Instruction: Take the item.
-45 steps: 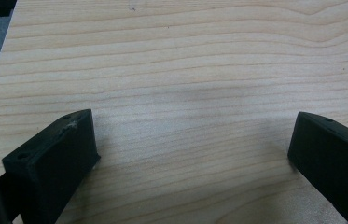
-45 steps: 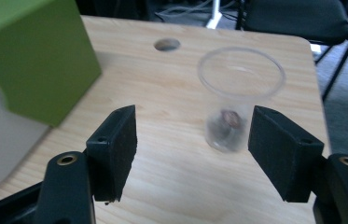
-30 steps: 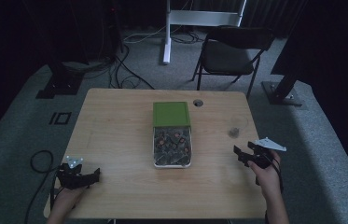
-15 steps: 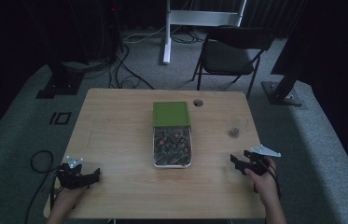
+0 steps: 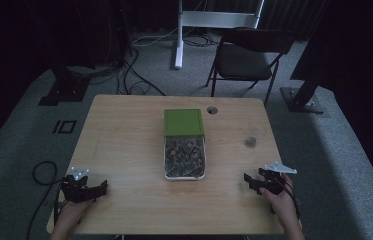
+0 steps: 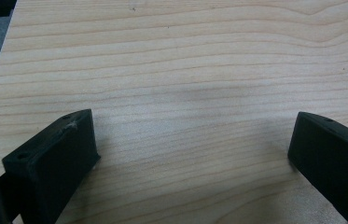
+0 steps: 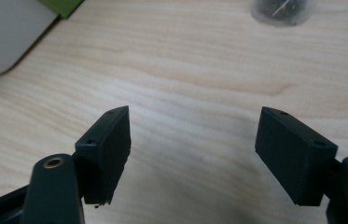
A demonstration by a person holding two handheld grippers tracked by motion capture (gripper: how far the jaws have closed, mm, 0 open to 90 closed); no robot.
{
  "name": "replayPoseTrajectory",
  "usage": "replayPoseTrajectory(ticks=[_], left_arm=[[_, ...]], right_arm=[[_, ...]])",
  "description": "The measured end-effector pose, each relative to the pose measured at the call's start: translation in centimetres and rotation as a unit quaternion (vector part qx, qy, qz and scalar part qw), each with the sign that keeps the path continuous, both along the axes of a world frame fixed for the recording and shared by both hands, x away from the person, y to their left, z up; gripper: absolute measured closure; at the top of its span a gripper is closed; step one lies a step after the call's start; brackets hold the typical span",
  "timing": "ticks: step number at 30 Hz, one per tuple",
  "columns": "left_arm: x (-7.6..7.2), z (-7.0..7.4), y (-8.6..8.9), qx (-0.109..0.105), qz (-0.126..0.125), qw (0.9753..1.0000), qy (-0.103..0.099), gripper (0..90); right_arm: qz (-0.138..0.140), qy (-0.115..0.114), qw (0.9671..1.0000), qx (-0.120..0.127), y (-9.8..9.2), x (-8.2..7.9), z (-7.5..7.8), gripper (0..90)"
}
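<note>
A white box (image 5: 185, 159) with several small dark and orange pieces in it sits mid-table, its green lid (image 5: 183, 122) lying against its far end. My left gripper (image 5: 98, 188) rests near the front left corner, open, and in the left gripper view its jaws (image 6: 191, 128) spread wide over bare wood. My right gripper (image 5: 250, 182) is low at the front right, open and holding nothing (image 7: 194, 122). In the right gripper view, the box corner (image 7: 3, 32) and a bit of the green lid (image 7: 62, 5) lie far left.
A small round greyish object (image 5: 250, 142) lies on the wooden table (image 5: 124, 130) right of the box, seen ahead (image 7: 281, 9) in the right gripper view. A cable hole (image 5: 212, 110) is at the far edge. A folding chair (image 5: 246, 57) stands beyond.
My right gripper has drawn back toward the front edge and slightly left, and sunk lower. The left gripper has stayed put.
</note>
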State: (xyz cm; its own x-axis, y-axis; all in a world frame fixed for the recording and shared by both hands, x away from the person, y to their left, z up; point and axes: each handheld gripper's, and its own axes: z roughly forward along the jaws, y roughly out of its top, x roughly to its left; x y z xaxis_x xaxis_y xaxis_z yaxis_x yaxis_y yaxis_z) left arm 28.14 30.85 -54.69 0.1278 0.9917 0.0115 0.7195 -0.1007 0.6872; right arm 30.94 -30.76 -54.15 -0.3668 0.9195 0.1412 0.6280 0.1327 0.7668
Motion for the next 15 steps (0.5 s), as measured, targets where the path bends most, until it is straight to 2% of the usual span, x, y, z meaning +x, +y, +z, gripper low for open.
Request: replayPoseTrajectory(ticks=[7,12,15], left_arm=[[0.0,0.0,0.0,0.0,0.0,1.0,0.0,1.7],[0.0,0.0,0.0,0.0,0.0,1.0,0.0,1.7],[0.0,0.0,0.0,0.0,0.0,1.0,0.0,1.7]], right_arm=[[0.006,0.016,0.9997,-0.019,0.3,-1.0,-0.7,24.2],[-0.003,0.01,0.9995,-0.029,0.3,-1.5,-0.9,21.2],[-0.006,0.007,0.999,-0.043,0.4,-1.8,-0.9,20.2]])
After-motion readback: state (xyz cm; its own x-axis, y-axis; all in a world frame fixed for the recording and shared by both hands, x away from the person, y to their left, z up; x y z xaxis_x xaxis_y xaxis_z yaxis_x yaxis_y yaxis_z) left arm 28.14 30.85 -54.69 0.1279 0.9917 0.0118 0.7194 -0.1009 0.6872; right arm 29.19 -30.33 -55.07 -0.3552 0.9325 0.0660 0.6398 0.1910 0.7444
